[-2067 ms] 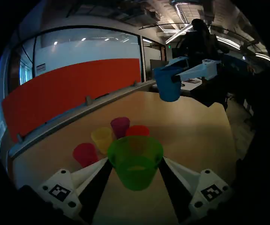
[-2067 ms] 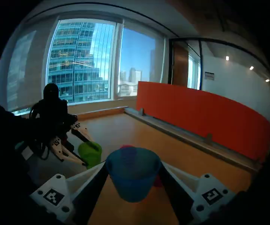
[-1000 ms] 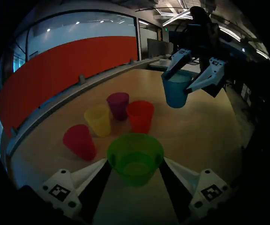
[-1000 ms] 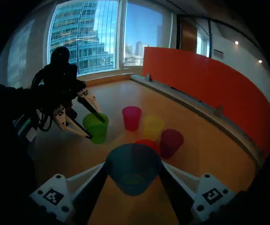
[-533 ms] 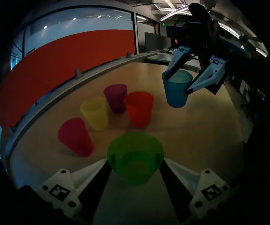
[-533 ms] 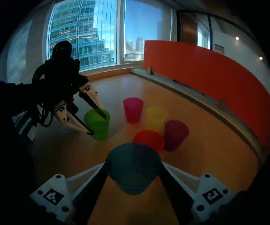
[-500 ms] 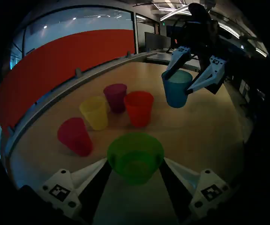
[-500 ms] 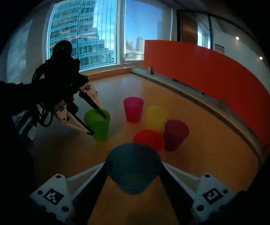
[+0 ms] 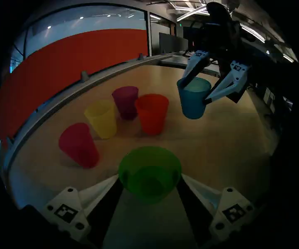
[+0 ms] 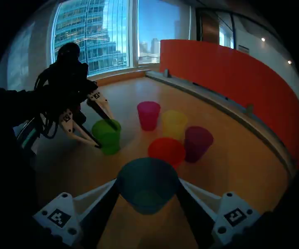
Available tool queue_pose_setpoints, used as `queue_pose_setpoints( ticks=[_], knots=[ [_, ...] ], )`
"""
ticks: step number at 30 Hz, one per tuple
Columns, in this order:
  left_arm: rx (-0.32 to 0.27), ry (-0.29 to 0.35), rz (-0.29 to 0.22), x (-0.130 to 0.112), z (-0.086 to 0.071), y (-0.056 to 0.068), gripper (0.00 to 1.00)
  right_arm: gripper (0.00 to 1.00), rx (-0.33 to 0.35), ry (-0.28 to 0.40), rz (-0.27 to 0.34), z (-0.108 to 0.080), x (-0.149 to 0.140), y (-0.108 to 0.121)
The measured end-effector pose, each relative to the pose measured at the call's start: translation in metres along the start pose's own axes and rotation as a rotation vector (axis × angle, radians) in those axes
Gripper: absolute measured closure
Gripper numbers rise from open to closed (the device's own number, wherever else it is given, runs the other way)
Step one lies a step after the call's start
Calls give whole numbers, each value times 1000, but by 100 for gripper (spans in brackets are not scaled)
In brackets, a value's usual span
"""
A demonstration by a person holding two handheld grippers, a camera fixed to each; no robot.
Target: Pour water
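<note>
Both have dipped toward the desk (image 9: 232, 137), left claw (image 9: 150, 179) pinching the green cup (image 9: 150, 168), right claw (image 10: 147, 193) the blue cup (image 10: 147, 180). Bring rim over rim, then tip slowly.

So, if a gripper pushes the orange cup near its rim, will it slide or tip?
Probably tip: the orange cup is tall and narrower at its base than at its rim. It looks like thin translucent plastic, so likely light and easily knocked. The purple cup stands close beside it and might get bumped too.
</note>
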State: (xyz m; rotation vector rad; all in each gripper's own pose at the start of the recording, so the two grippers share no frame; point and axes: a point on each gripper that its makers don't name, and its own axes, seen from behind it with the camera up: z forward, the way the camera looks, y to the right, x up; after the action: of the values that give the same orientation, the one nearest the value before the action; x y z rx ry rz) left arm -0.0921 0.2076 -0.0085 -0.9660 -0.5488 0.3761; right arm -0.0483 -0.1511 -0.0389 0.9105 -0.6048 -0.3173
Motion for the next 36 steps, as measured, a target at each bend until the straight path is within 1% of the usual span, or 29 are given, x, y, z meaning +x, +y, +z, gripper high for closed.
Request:
queue_pose_setpoints(
  ticks=[9, 24, 33, 36],
  knots=[
    [0, 5, -16, -5, -4, 0, 16, 7, -1, -18, -1, 5, -10, -1],
    [10, -7, 2, -8, -2, 0, 15, 7, -2, -23, -5, 7, -11, -4],
    [7, -12, -11, -8, -1, 0, 15, 7, 0, -23, 2, 10, -15, -7],
    [8, -18, -8, -10, -1, -1, 15, 7, -1, -22, 4, 12, -17, -7]
  ],
)
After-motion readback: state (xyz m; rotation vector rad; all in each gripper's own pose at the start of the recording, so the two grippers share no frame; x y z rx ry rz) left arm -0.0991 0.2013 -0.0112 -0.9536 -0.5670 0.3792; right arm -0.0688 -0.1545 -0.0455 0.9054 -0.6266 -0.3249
